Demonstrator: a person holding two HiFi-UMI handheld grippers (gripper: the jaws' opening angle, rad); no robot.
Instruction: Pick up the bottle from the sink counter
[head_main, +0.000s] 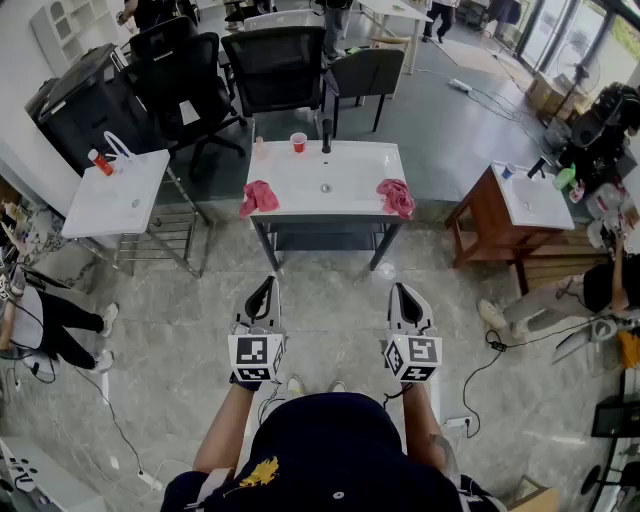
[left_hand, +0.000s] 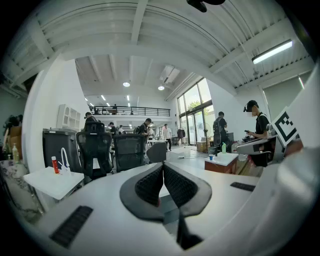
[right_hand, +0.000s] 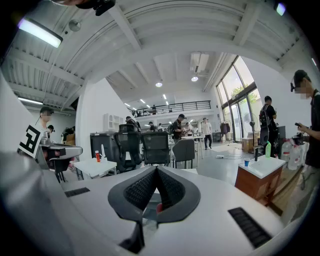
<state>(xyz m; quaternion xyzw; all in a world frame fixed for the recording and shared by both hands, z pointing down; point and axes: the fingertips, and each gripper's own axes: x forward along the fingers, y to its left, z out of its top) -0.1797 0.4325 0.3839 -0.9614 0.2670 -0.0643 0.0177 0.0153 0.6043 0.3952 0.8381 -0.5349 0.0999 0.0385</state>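
The white sink counter (head_main: 325, 185) stands ahead of me in the head view, about a metre beyond both grippers. At its back edge are a dark faucet (head_main: 326, 135), a red cup (head_main: 298, 142) and a small pale bottle-like thing (head_main: 260, 148). A pink cloth (head_main: 259, 197) lies at its left end and another (head_main: 397, 196) at its right end. My left gripper (head_main: 264, 288) (left_hand: 163, 170) and right gripper (head_main: 402, 292) (right_hand: 156, 171) are held side by side over the floor, pointing at the counter. Both are shut with nothing between the pads. In both gripper views the jaws hide the counter.
A second white sink table (head_main: 115, 195) with a red bottle (head_main: 101, 162) stands at the left. A wooden sink stand (head_main: 500, 215) with a green bottle (head_main: 565, 178) is at the right. Office chairs (head_main: 275, 65) stand behind the counter. Cables lie on the floor, and people stand around.
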